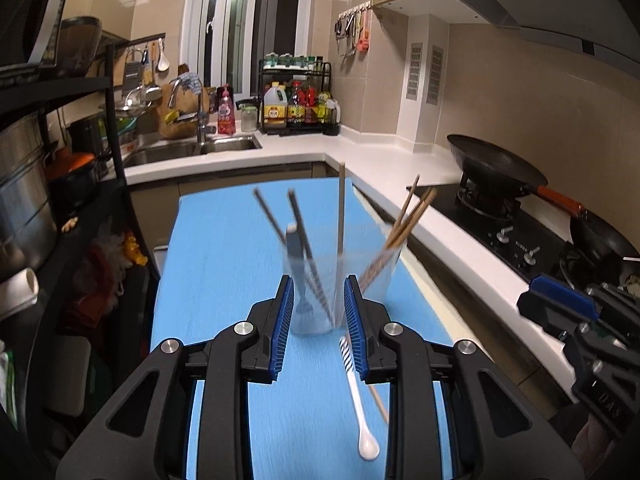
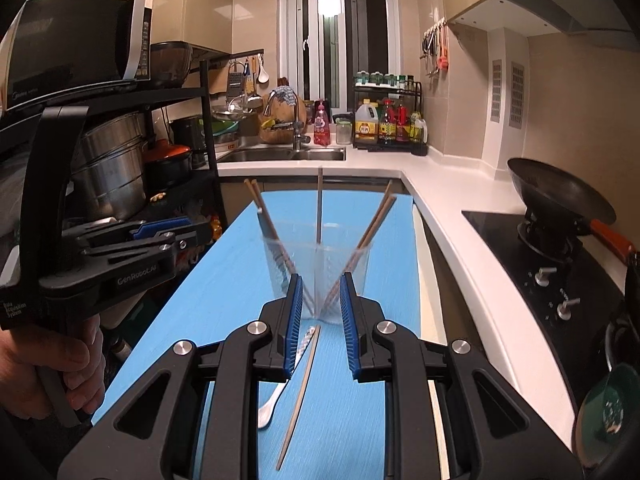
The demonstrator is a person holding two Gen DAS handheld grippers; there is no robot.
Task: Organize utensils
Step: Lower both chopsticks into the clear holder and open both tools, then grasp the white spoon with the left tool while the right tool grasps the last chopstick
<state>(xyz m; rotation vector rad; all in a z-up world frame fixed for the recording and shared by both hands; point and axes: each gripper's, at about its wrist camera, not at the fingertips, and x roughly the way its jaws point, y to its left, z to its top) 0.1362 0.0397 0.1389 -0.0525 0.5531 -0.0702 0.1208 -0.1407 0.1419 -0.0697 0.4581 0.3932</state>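
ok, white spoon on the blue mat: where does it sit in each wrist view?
Left wrist: white spoon lies low and right of centre, bowl nearest the camera, striped handle toward the clear cup.
Right wrist: low and left of centre, beside a loose chopstick.
Shared landmark: the clear cup of chopsticks, just beyond the spoon in both.

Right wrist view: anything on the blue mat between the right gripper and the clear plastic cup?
Yes. A white spoon and a single wooden chopstick lie on the blue mat before the clear plastic cup.
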